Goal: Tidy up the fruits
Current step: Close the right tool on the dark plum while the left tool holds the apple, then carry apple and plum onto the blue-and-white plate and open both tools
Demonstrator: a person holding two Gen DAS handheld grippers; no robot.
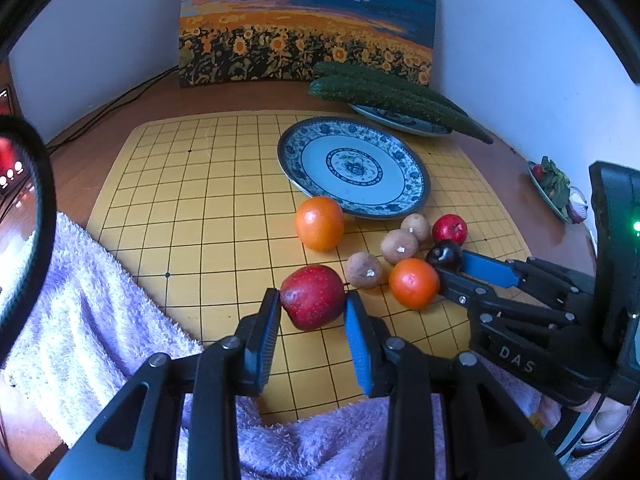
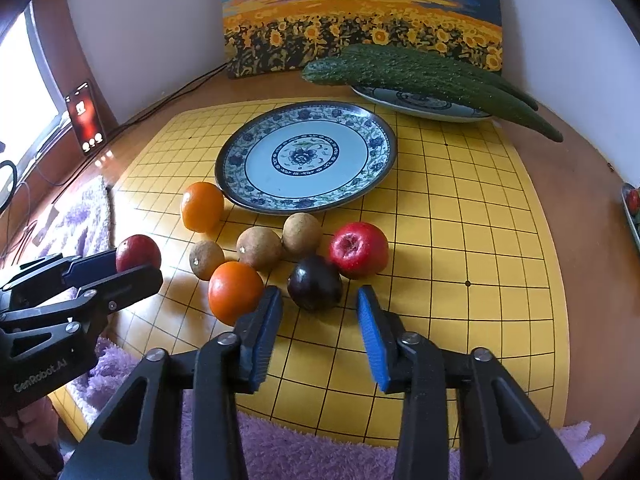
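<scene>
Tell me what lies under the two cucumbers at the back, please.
The cucumbers rest on a blue-patterned plate, their ends overhanging its rim. Only the plate's front part shows; whatever else may lie on it under them is covered.

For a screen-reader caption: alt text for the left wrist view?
The left gripper brackets a large red apple on a yellow grid mat, touching or nearly so. Oranges, brown fruits and a dark plum lie beside an empty blue-patterned plate.

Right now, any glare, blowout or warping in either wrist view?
Left wrist view: sharp; fisheye bows the yellow grid mat; mirror at left edge blurred. Right wrist view: window blown out white, highlight on small red apple, same bowing.
</scene>
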